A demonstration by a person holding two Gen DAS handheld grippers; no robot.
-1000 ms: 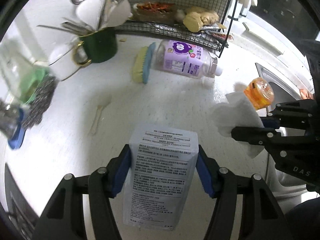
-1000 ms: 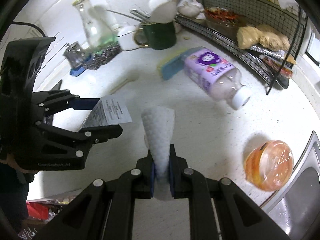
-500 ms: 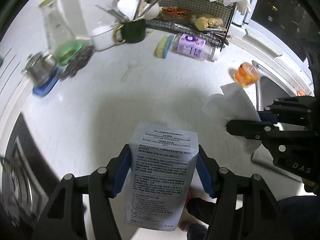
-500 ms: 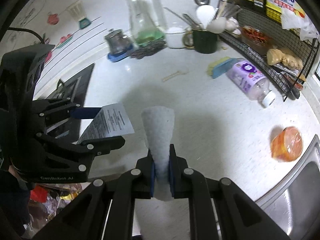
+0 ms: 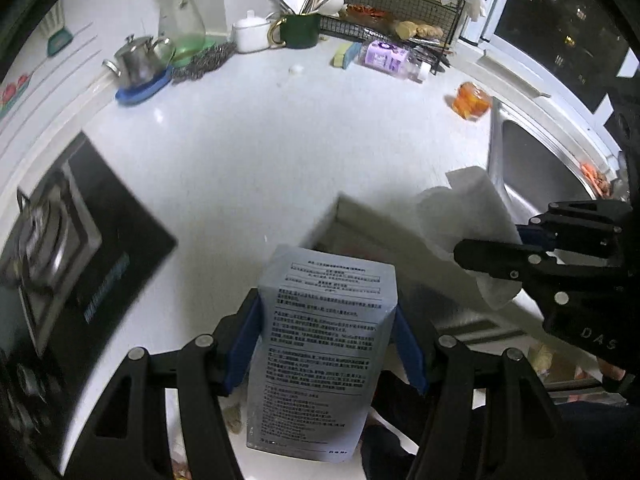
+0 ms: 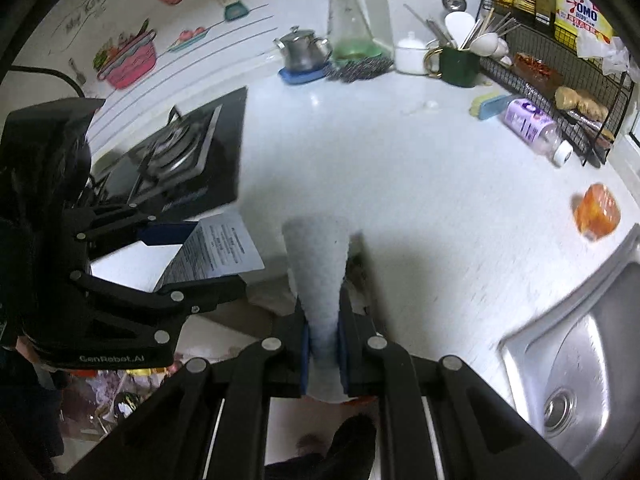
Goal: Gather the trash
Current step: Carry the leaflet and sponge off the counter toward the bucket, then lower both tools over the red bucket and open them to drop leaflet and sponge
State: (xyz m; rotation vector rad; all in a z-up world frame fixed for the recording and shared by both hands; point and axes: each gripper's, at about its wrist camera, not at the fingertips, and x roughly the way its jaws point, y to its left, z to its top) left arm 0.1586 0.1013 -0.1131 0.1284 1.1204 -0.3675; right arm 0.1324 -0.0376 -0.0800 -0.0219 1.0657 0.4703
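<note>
My left gripper (image 5: 326, 308) is shut on a grey packet (image 5: 320, 340) covered in small print, its blue pads pressing both sides. In the right wrist view, my right gripper (image 6: 323, 320) is shut on a white paper towel (image 6: 316, 256) that sticks up in a cone. Both grippers hang side by side past the front edge of the white counter (image 5: 280, 152), above an open cardboard box (image 5: 360, 220). The left wrist view shows the right gripper (image 5: 520, 248) with the paper towel (image 5: 472, 216) at the right. An orange wrapped item (image 5: 472, 100) and a purple bottle (image 5: 390, 58) lie far back on the counter.
A steel sink (image 5: 532, 168) is set into the counter on the right, a black gas hob (image 5: 80, 240) on the left. A wire rack (image 5: 400, 0), green mug (image 5: 300, 30), glass flask (image 5: 180, 12) and steel teapot (image 5: 138, 60) line the back. Litter lies on the floor (image 6: 120, 392).
Both grippers have drawn back from the back of the counter to beyond its front edge, still holding the packet and the towel. The cardboard box, hob and sink have come into view.
</note>
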